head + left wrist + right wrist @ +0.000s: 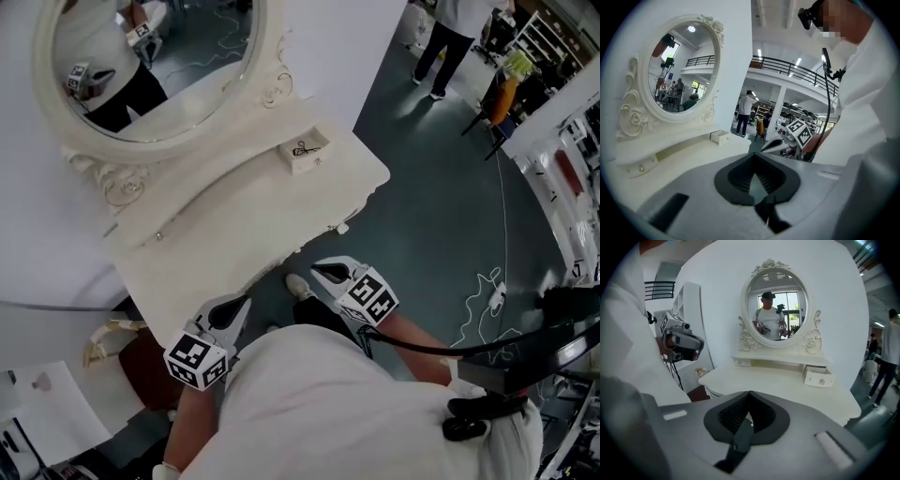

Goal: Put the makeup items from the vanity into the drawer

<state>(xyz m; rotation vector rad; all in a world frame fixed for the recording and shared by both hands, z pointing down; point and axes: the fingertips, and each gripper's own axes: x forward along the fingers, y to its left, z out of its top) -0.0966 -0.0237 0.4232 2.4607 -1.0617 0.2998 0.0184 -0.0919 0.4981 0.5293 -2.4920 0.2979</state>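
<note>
Vanity [234, 225] is standing against a white wall. It is cream-white and matte, and its top is a smooth slab with a curving, scalloped front edge. At the vanity's back left an oval mirror [150, 66] is sitting in a carved frame of scrolls and roses, and it is reflecting the person and both grippers. Below the vanity's front edge the left gripper [242, 302] is hanging in the air, clear of the top. Its grey plastic jaws with black ribbed pads are pressing tip to tip with nothing between them. At the vanity's back right a small boxy drawer [307, 150] with shiny round knobs is jutting open from the low shelf. A small dark thing is lying inside it, too small to name. Just off the vanity's front edge the right gripper [317, 271] is pointing toward the top, its jaws likewise clenched on nothing.
</note>
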